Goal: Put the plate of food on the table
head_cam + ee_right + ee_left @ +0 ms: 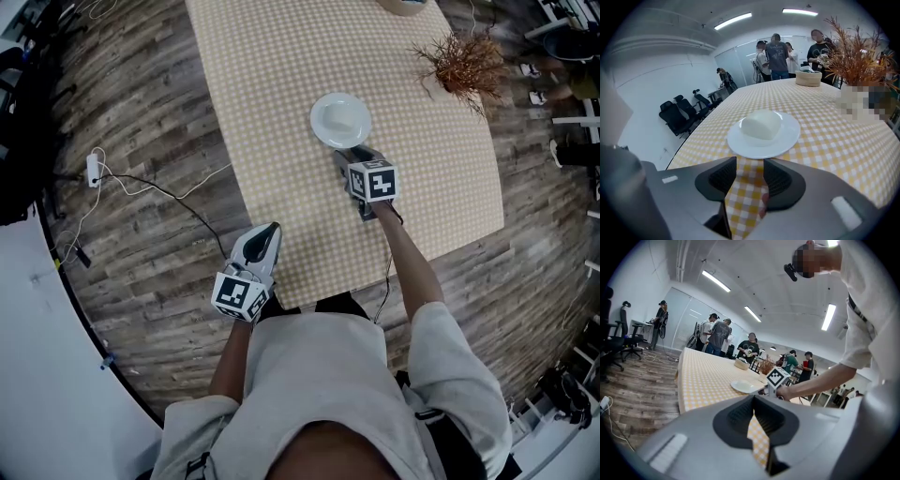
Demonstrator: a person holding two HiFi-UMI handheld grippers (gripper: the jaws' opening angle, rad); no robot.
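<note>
White plate (786, 139) with pale food block (761, 124) on checked table (829, 145); right gripper (750, 161) jaws apart, empty; left gripper (753, 403) jaws together.

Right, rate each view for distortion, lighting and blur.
Head view: fisheye bows the table edges and floor planks; light even, shadows soft. Left gripper view: ceiling strip lights glare, corners go black, a mosaic patch sits up top. Right gripper view: plate crisp, corners black, a mosaic patch by the dried plant.
</note>
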